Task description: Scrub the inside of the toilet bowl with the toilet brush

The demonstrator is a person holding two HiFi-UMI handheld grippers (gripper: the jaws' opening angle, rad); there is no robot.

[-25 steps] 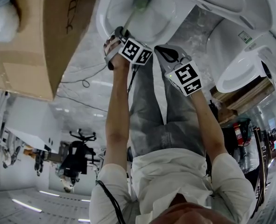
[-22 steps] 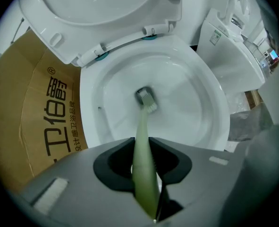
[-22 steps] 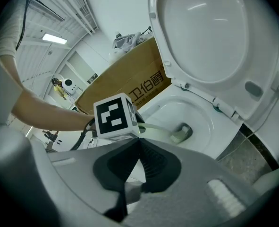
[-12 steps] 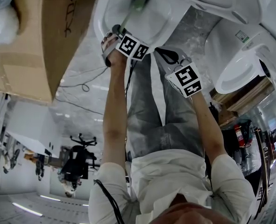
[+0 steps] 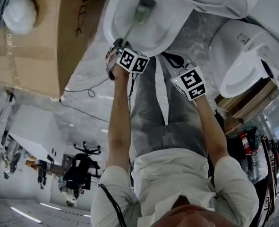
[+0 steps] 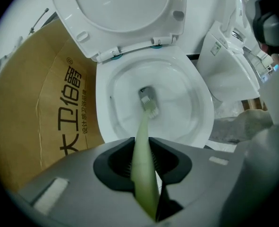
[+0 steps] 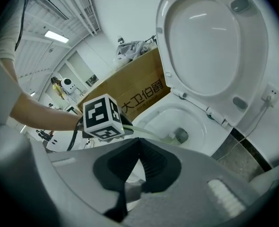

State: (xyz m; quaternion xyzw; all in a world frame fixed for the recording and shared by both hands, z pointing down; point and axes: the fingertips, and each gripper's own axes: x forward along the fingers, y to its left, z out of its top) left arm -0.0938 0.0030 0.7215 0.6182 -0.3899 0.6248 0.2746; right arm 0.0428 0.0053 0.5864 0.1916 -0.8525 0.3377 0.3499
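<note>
A large cardboard box (image 5: 35, 41) stands on the floor (image 5: 89, 74) right against the left side of the toilet. The toilet bowl (image 6: 104, 103) is open, with its lid (image 6: 120, 13) and seat tipped up behind it. A second toilet (image 5: 238, 60) sits just beside it on the right.

The person stands at the front edge of the bowl with both arms stretched toward it. The left gripper (image 6: 146, 160) hangs over the front rim, its jaws clamped hard on the pale green handle of the toilet brush (image 6: 145, 126). The handle runs down from the jaws into the bowl. The brush head (image 6: 148, 102) lies at the bottom of the basin, near the drain at its back.

The right gripper (image 7: 139, 148) hovers outside the front rim, to the right of the left one and clear of the porcelain. Its jaws are pressed together with nothing between them.

Over the last second little has changed. The left gripper keeps its hold on the handle, the head stays down in the bowl, and the right gripper stays idle at the rim. The head seems to sit slightly nearer the front than before. The head camera has also swung, so I can't say for sure that the brush itself moved.
</note>
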